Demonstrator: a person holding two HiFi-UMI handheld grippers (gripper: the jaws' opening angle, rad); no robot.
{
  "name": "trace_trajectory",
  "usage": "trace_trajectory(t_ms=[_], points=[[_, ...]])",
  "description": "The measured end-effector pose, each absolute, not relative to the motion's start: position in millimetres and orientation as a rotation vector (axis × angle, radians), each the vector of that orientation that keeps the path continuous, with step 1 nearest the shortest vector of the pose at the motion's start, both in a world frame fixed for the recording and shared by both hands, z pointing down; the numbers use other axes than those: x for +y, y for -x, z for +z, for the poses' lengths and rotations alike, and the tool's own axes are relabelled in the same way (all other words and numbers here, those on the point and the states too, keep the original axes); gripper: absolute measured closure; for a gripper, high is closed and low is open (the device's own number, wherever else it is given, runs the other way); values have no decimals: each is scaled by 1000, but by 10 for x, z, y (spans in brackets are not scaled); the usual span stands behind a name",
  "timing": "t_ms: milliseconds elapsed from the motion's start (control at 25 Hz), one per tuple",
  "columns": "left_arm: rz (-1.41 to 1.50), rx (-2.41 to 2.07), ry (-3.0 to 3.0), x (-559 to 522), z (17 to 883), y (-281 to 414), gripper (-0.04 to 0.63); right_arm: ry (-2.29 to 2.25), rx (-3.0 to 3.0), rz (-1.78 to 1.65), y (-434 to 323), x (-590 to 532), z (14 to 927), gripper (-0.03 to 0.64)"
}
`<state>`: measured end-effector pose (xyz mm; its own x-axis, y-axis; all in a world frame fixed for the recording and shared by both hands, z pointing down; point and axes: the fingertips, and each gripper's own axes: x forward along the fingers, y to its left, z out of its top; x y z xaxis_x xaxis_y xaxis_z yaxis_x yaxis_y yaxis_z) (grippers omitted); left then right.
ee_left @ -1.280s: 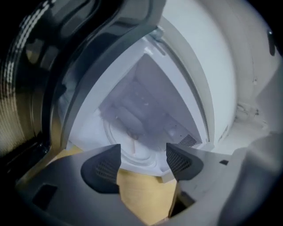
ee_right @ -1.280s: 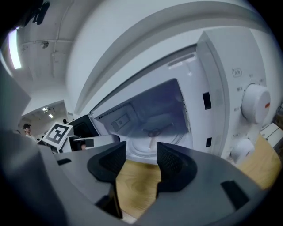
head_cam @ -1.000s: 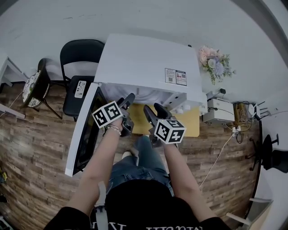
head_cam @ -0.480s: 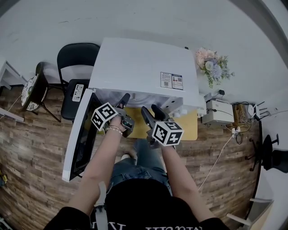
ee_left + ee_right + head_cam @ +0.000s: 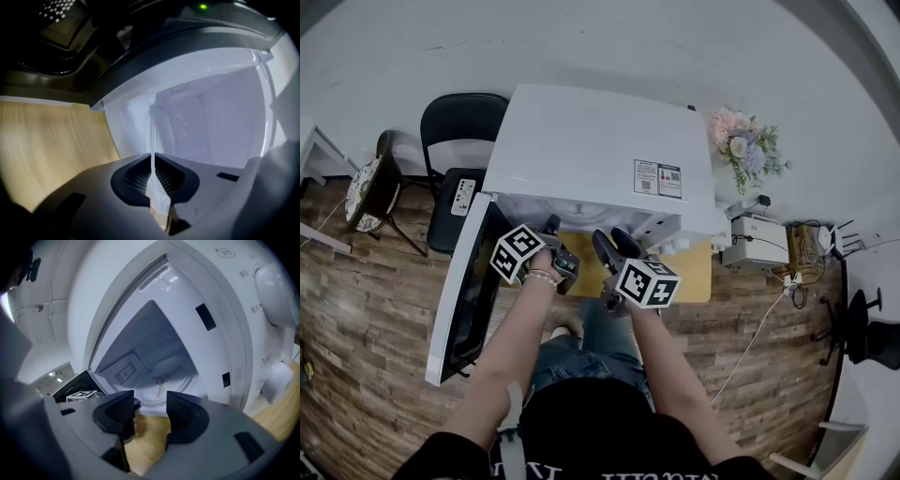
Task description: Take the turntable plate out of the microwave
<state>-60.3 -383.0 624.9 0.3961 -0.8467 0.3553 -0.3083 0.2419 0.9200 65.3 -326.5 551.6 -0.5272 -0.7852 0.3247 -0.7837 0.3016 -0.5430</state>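
Microwave door [image 5: 464,300]: swung right out to your left, so the mouth of the microwave [image 5: 591,141] is free for both tools.
Turntable plate [image 5: 156,397]: lying on the cavity floor inside the microwave, not yet out. In the left gripper view it shows only as a thin clear rim, seen edge-on.
Left gripper [image 5: 153,171]: its jaws have just been closing and are pressed together on that thin rim, which runs up between the pads. I judge this to be the plate's near edge. You pinch the rim because flat glass gives you no other purchase.
Right gripper [image 5: 151,416]: jaws partly apart with nothing between them. You hold it just outside the opening, above the wooden table [image 5: 698,267], aimed at the plate, probably so it can take the other side.
Step in hand: the grip looks made. By my reading, lifting the plate and drawing it out towards you comes next.
Risk: a one-sided pinch on smooth glass may let the plate tip or slip. Keep it level, and bring your free tool onto the rim before the plate leaves the opening.
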Motion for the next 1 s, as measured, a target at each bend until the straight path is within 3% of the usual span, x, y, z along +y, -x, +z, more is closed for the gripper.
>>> trace_trajectory(t_ms=[720, 1000], points=[[-610, -1098, -1297, -3752, 6094, 625, 574, 1322, 1991, -1560, -542, -3599, 5962, 410], [-611, -1085, -1306, -3742, 6063, 596, 574, 1230, 1835, -1626, -461, -3746, 5985, 451]])
